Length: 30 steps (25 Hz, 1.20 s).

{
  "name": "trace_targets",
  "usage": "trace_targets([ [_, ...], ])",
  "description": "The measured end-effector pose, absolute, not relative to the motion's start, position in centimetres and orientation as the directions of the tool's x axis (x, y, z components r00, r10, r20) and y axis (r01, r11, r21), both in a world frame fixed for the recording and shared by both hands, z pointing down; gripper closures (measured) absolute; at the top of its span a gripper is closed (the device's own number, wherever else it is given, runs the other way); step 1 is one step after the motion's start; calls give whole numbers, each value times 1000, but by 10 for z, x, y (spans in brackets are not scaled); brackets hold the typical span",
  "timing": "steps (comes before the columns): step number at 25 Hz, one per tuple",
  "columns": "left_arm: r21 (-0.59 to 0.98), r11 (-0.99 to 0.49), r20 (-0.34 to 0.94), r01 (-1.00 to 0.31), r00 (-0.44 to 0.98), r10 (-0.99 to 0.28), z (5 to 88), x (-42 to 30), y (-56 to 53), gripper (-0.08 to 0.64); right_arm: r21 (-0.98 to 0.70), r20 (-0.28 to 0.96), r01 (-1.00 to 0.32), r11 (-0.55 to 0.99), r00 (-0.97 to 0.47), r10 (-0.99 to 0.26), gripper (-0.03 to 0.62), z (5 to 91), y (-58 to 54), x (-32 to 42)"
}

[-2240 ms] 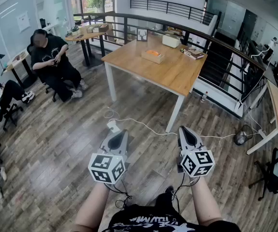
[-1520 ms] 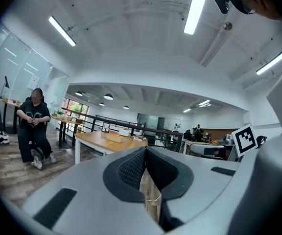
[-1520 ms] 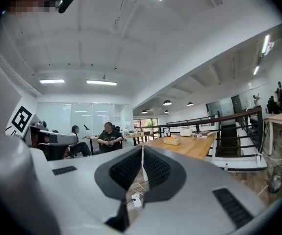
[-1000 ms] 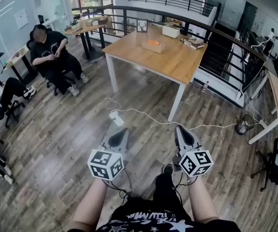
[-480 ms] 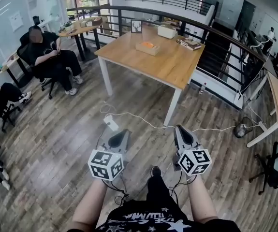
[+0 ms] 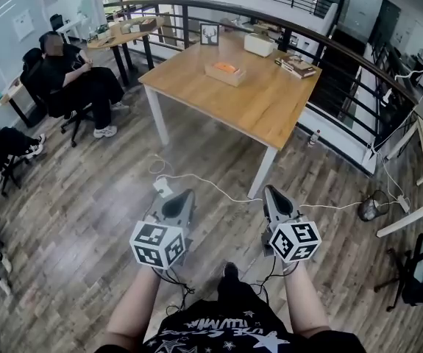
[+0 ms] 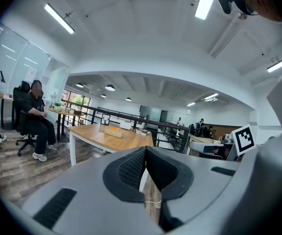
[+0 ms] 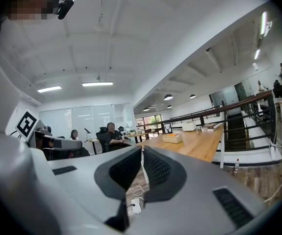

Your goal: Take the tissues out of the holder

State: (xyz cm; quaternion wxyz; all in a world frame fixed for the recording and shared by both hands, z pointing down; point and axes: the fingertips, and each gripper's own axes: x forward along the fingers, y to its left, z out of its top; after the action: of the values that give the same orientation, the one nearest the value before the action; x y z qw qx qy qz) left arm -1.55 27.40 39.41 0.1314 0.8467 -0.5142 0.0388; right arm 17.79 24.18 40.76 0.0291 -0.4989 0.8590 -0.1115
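Tissue holder (image 6: pixel 226 72): low wooden box, orange top, on the bench (image 6: pixel 270 109) toward its far edge, long axis parallel to that edge. Left gripper (image 6: pixel 185 192) and right gripper (image 6: pixel 268 189): fingers clenched, nothing between them.

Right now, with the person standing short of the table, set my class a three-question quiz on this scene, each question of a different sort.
1. True or false: the left hand-held gripper grips a tissue.
2. The power strip lies on: A the floor; B a desk; C a chair.
3. Fill in: the right hand-held gripper's jaws are ___.
Key: 1 false; 2 A; 3 shut.
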Motion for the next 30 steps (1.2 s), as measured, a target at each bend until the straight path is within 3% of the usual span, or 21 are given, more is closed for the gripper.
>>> trace_targets([
  [19, 196, -322, 221, -926, 361, -906, 414, 30, 107, 548, -200, 100, -776, 599, -624, -775, 566, 427, 58, 203],
  [30, 218, -370, 206, -903, 413, -887, 414, 19, 39, 548, -181, 116, -789, 588, -610, -783, 566, 429, 2, 183],
])
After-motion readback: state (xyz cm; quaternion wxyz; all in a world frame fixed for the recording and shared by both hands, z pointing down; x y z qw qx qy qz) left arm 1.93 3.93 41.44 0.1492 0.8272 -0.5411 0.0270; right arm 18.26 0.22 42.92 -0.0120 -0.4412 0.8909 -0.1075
